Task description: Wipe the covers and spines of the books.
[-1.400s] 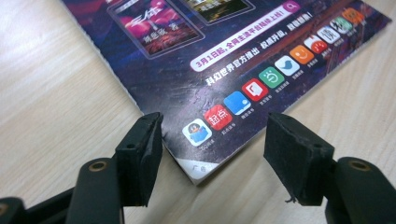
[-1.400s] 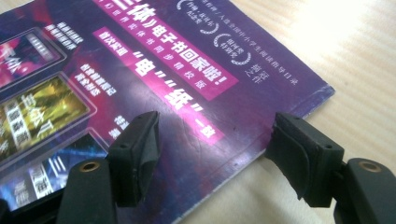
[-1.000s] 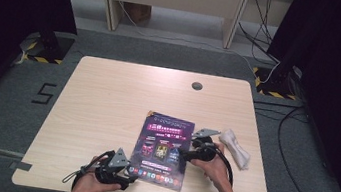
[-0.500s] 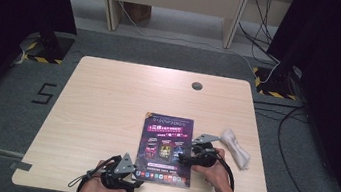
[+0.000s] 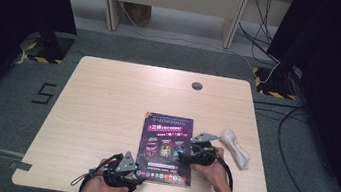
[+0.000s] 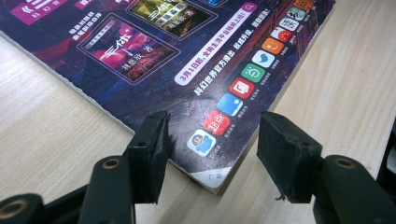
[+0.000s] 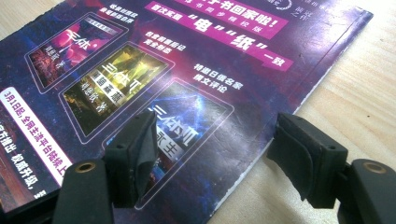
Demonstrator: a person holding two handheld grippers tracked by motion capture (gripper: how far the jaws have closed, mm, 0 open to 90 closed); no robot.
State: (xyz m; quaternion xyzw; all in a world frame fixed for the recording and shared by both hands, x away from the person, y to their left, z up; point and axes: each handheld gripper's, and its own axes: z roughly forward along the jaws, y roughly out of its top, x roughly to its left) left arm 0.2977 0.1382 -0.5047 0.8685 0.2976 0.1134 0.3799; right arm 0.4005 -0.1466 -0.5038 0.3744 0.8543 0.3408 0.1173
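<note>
In the high view the print on the magazine (image 5: 166, 146) is too small to read, and the left hand-held gripper (image 5: 139, 175) covers its near corner. The white bundle (image 5: 235, 148) beside the magazine is too blurred to identify.

Magazine (image 7: 196, 88) cover with Chinese print, pink banner "电" "纸", strip "3月1日起", floor marking "5" (image 5: 45, 93)

1. Magazine (image 5: 166, 148): dark purple cover with magenta banners, white lettering, three framed pictures and a row of many-coloured square icons (image 6: 243, 86) along one edge.
2. Bench (image 5: 107, 102): pale wood grain.
3. Cloth (image 5: 235, 148) at 3 o'clock of the magazine: white.
4. Left gripper (image 6: 212, 154) and right gripper (image 7: 215, 154): black.
</note>
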